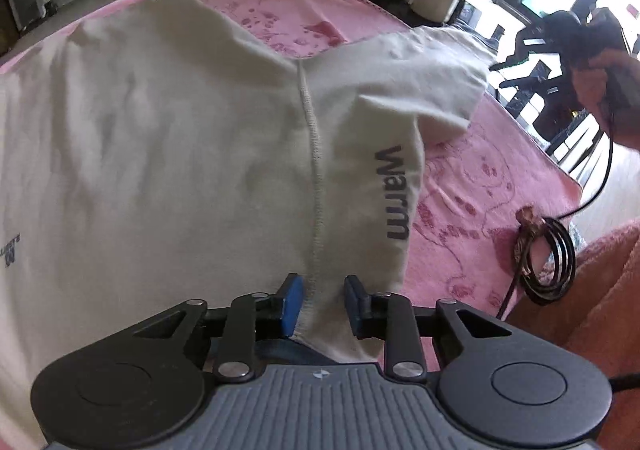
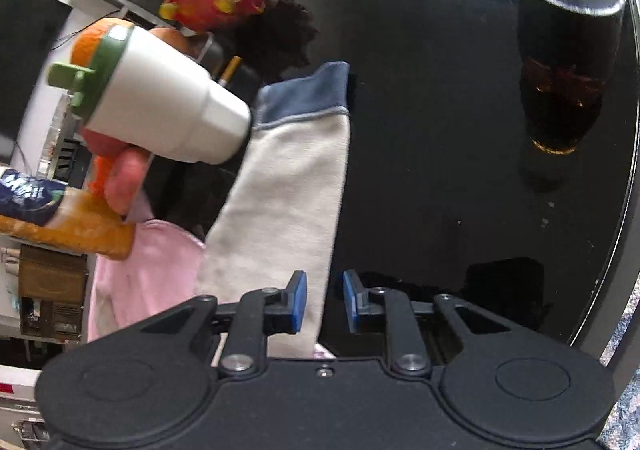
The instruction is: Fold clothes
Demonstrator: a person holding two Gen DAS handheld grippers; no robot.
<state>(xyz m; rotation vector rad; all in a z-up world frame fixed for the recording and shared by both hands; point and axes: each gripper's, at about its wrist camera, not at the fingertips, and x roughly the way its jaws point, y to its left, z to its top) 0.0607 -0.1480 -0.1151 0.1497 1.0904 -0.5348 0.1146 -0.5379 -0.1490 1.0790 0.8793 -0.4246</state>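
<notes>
Clothes here means one cream top [image 1: 168, 154], spread flat on a pink cloth [image 1: 472, 210] over the counter. Its hem sits right at the left gripper [image 1: 320, 304]; the blue jaws stand a little apart, one on each side of a raised seam [image 1: 316, 186], not squeezing it. That seam runs straight away from the jaws. Grey letters reading "Warm" sit just right of it. The right gripper [image 2: 324, 300] is at the sleeve [image 2: 280, 202], whose edge lies between its slightly parted jaws. The sleeve stretches away onto the dark counter [image 2: 432, 130], ending in a blue cuff [image 2: 308, 90] beside a white cup [image 2: 168, 102].
</notes>
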